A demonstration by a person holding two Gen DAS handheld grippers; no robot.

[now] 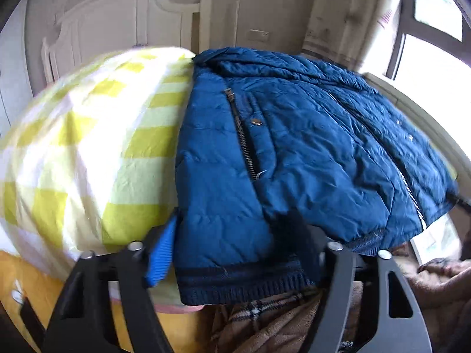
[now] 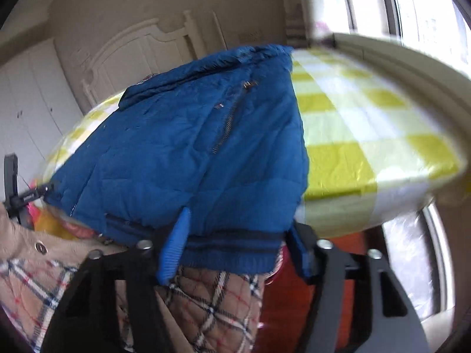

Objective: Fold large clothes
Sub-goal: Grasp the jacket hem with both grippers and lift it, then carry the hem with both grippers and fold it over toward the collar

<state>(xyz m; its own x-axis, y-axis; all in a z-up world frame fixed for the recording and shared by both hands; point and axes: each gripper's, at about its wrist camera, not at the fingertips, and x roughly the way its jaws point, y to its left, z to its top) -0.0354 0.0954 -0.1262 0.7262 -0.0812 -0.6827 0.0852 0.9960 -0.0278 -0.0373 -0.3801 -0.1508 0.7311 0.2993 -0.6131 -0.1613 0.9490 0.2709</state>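
Blue quilted jacket (image 1: 294,153): lies spread across a bed with a yellow-and-white checked cover (image 1: 88,153), collar toward the white headboard (image 1: 123,20), ribbed hem (image 1: 241,282) hanging over the near edge.

Left tongs (image 1: 235,253): at the hem, fingers wide apart with the hem corner between them; one blue-padded finger (image 1: 160,256) shows at the jacket's side edge, the other is hidden behind the fabric. No grip can be seen.

Right tongs (image 2: 235,247): at the hem's other corner, fingers wide apart on either side of the ribbed band; blue pads (image 2: 173,247) beside the cloth, not pressing it.

Plaid-lined beige garment (image 2: 212,303): lies below the hem, in front of the bed.

Window (image 1: 435,11): beside the bed.
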